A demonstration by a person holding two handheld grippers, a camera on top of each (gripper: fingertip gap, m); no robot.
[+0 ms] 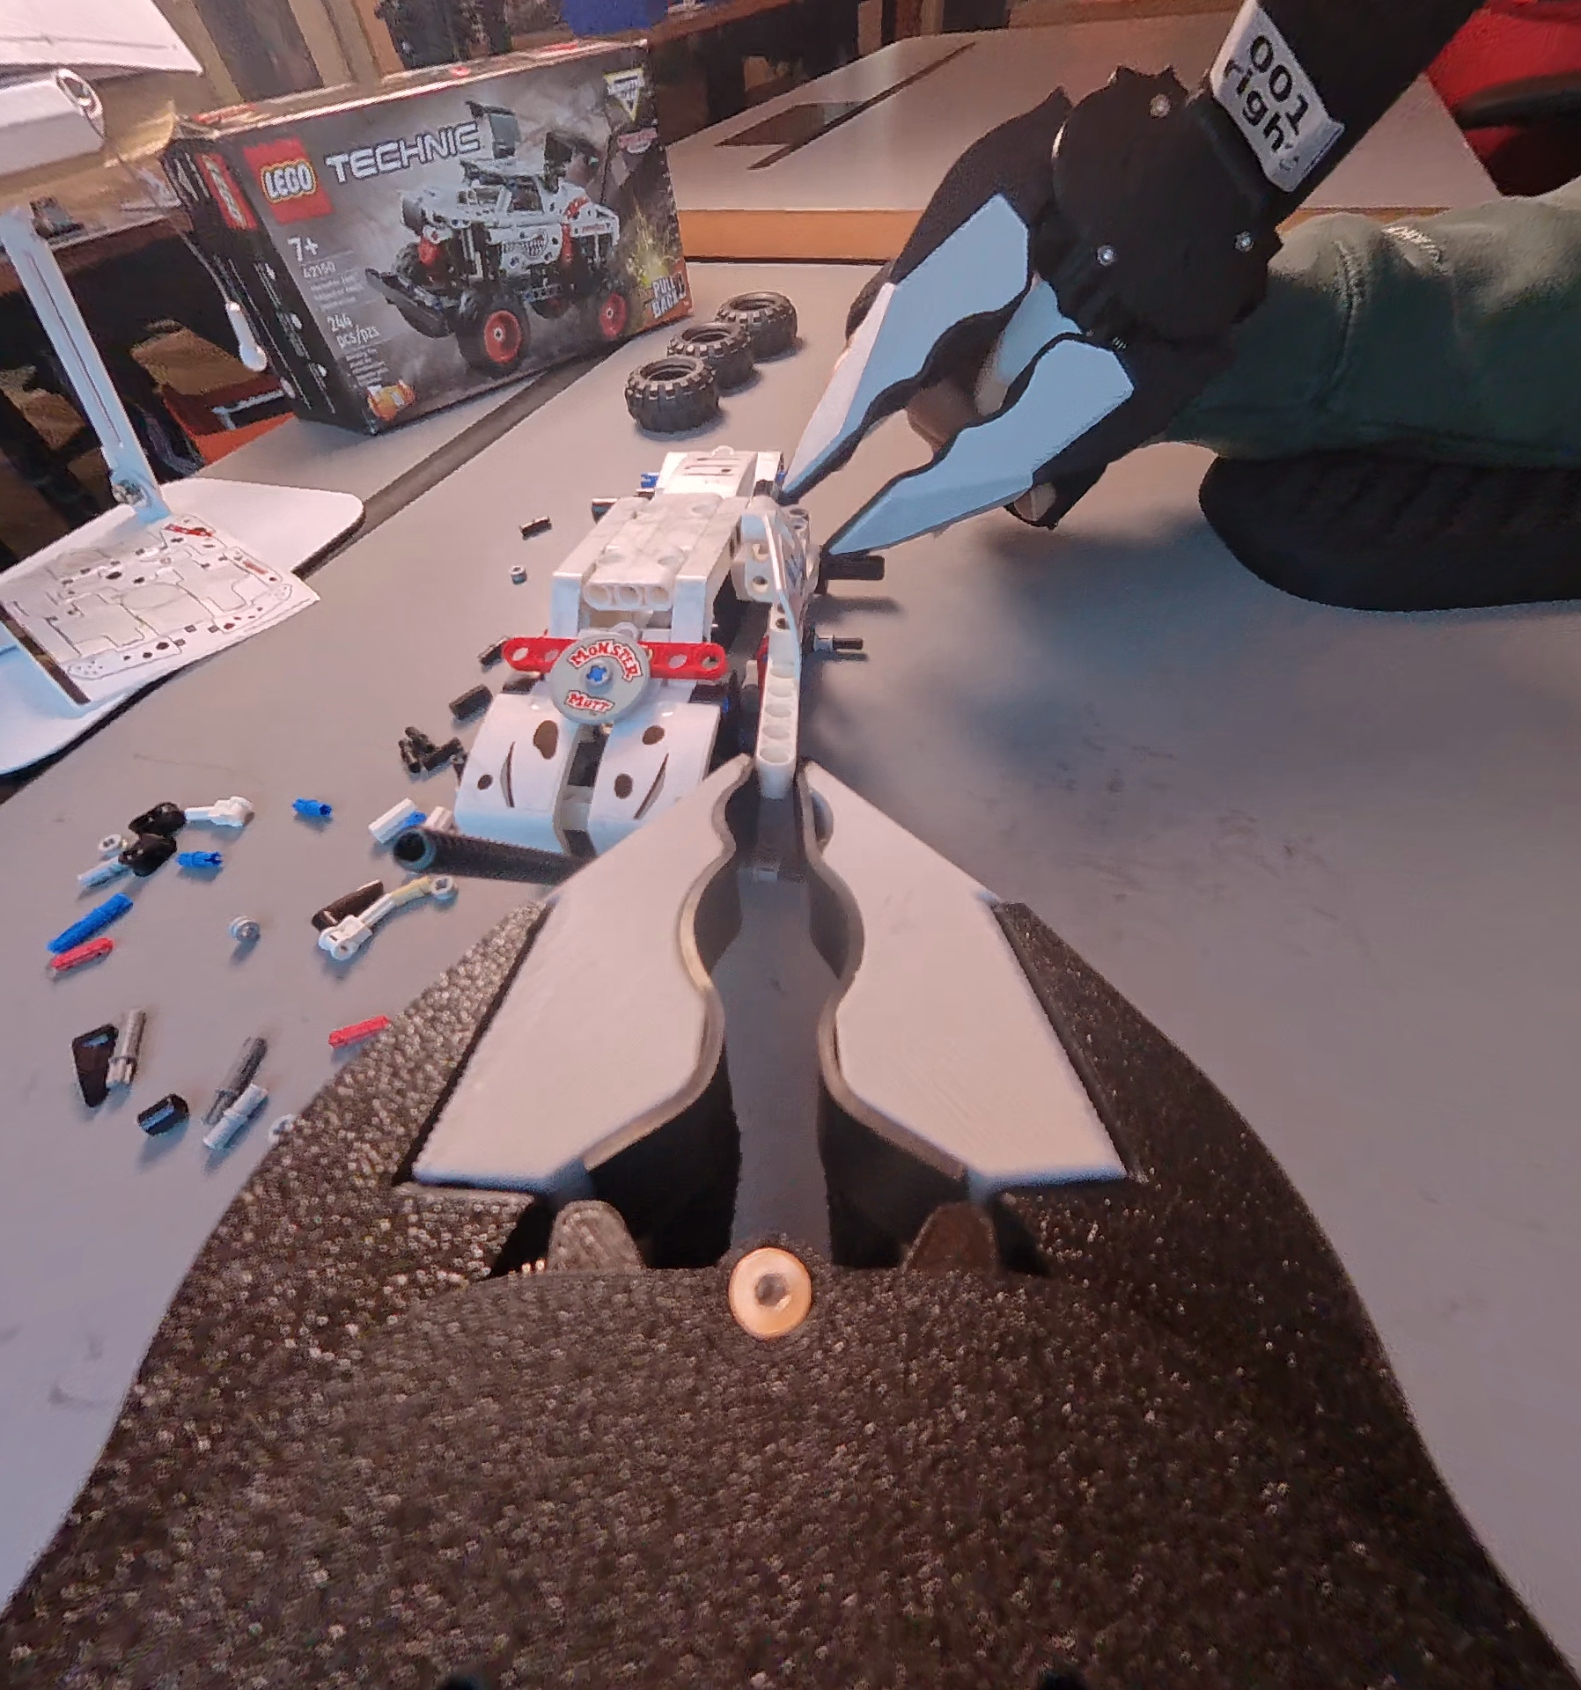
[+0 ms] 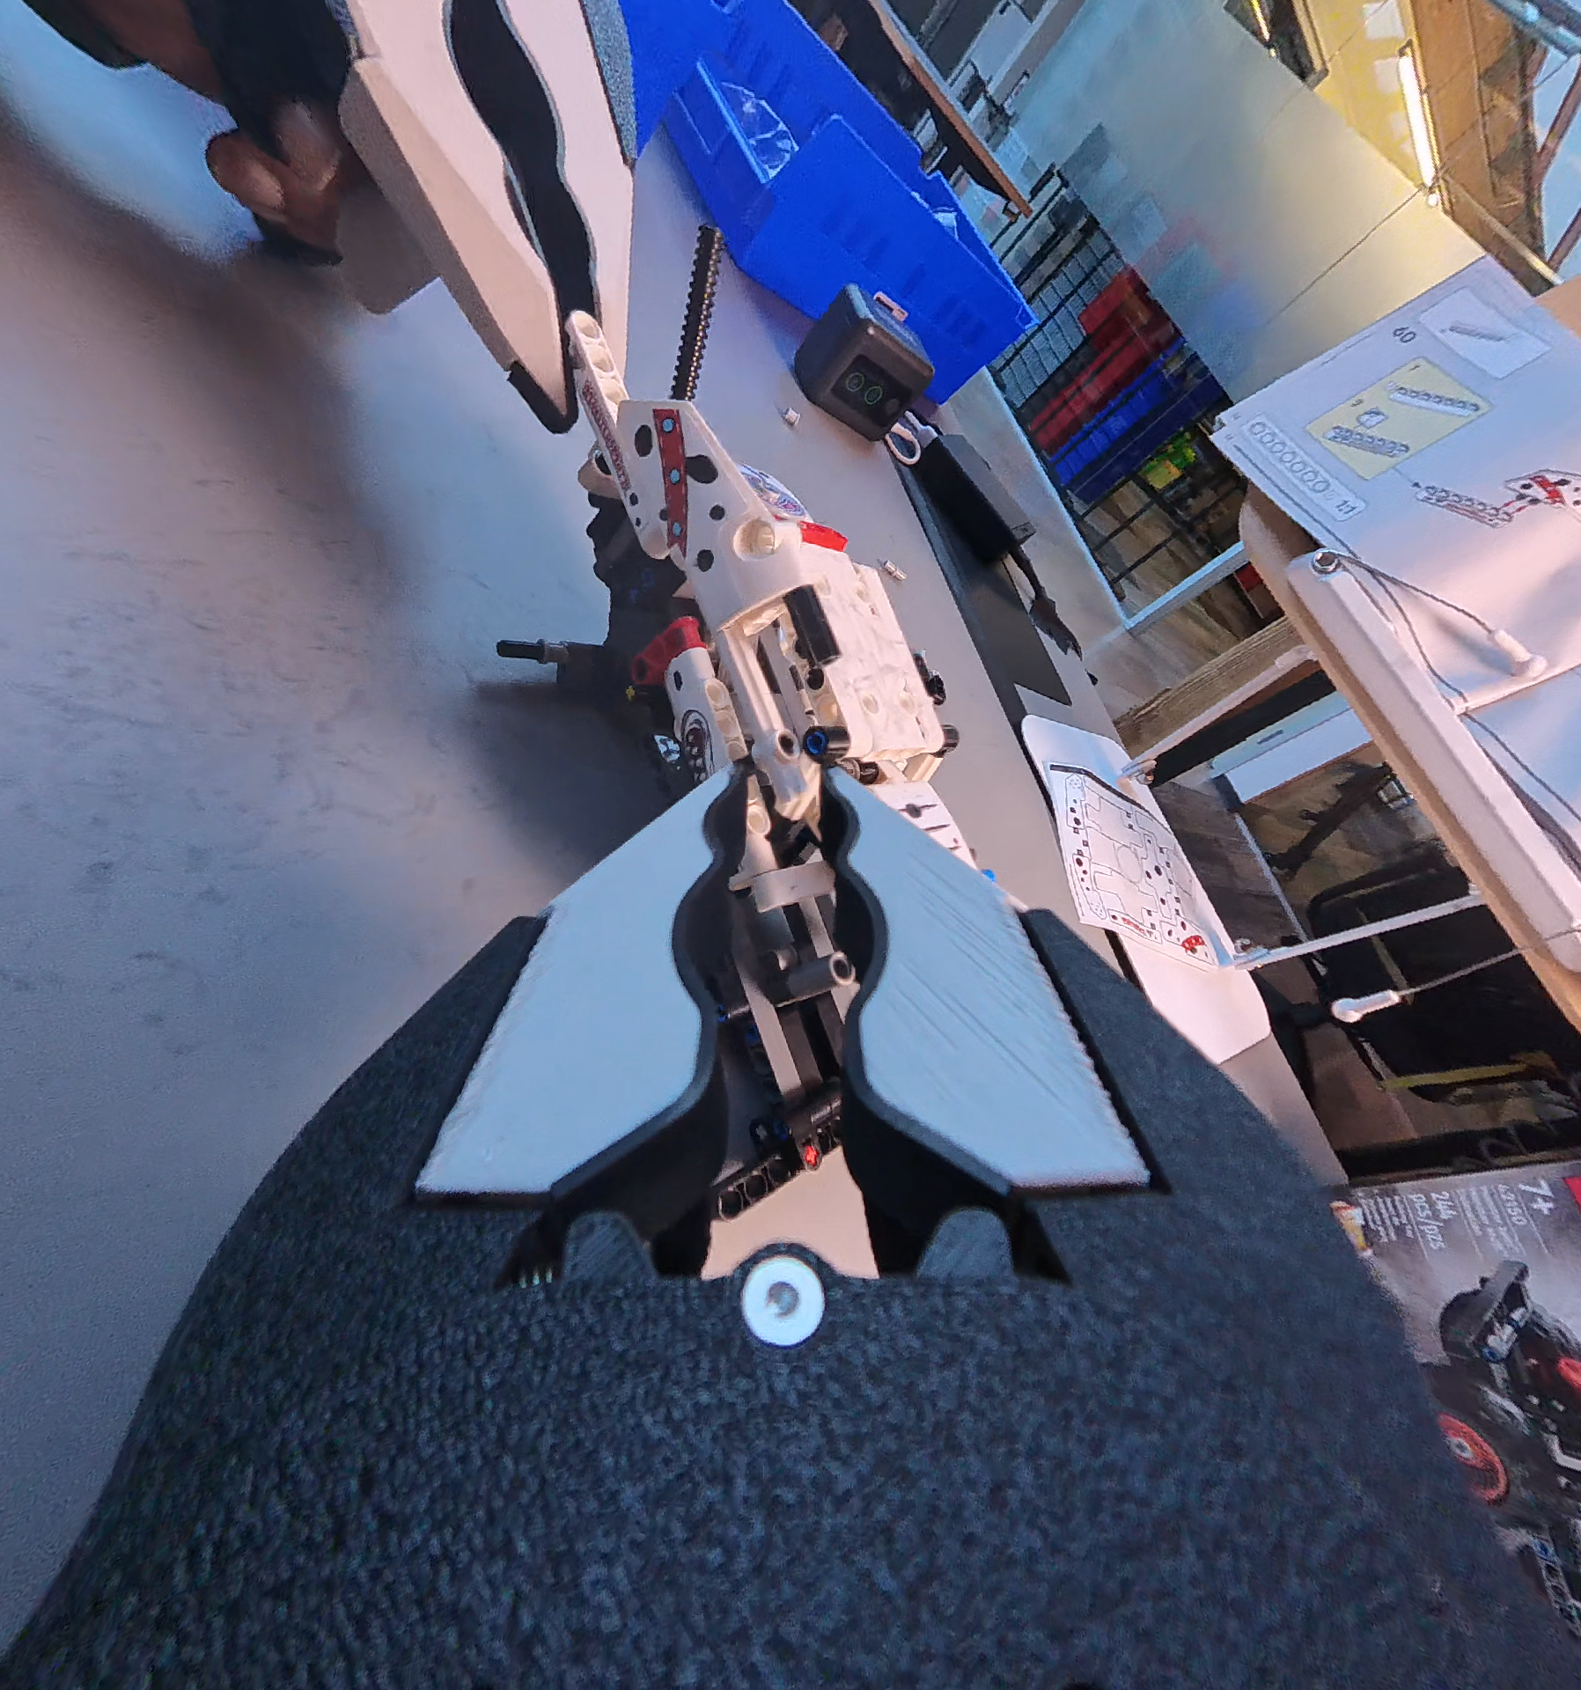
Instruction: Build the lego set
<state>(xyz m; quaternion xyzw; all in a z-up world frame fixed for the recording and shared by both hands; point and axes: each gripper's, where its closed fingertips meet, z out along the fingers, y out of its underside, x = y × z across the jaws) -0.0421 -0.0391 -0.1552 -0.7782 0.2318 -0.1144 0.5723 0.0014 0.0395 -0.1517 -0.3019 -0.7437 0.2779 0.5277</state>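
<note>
Truck model point(image 1: 640, 658) on table point(image 1: 1226, 823) | left hand-held gripper point(image 1: 776, 777) pinching white beam point(image 1: 779, 722) | right hand-held gripper point(image 1: 810, 521) angled down

Printed branding and numbers are showing on the box point(image 1: 430, 247) at upper left. Red lettering is ringing a grey disc point(image 1: 599, 675) on the truck point(image 1: 640, 567) at centre. A white lettered tag point(image 1: 1276, 101) is wrapping the right gripper point(image 1: 810, 521) at upper right.

The box point(image 2: 1537, 1390) is cut off by the right wrist view's right edge, and the left gripper point(image 1: 776, 777) hides the truck's point(image 1: 650, 658) near right corner.
</note>
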